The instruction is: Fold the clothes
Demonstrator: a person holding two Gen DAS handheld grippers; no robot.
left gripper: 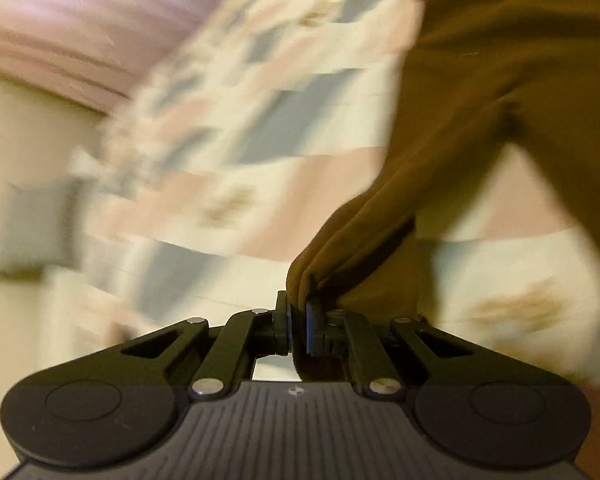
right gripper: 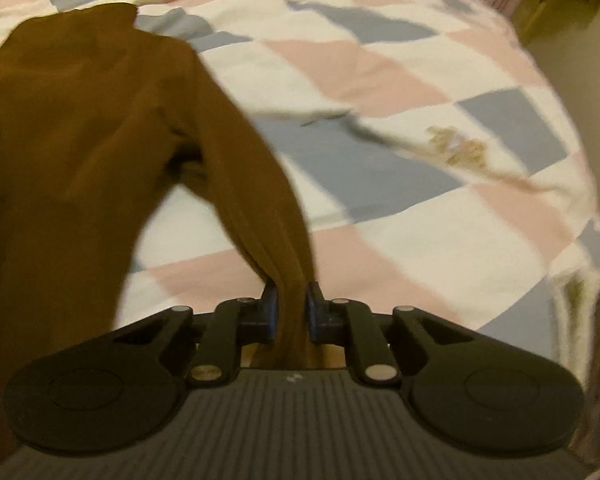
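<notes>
A brown long-sleeved garment [left gripper: 500,100] lies on a checked bedspread. In the left wrist view my left gripper [left gripper: 298,312] is shut on a bunched end of one brown sleeve, which runs up and to the right from the blue pads. In the right wrist view my right gripper [right gripper: 292,304] is shut on the end of the other sleeve of the brown garment [right gripper: 80,128], which stretches up and left to the body of the garment. The cloth passes between the pads and down behind the fingers. The left wrist view is blurred.
The bedspread [right gripper: 400,80] has pink, grey-blue and cream patches and covers most of both views. Its edge drops off at the right [right gripper: 580,272]. A cream wall [left gripper: 28,140] and pale pink curtain [left gripper: 80,12] show at the left. Wooden furniture [right gripper: 548,4] stands at far right.
</notes>
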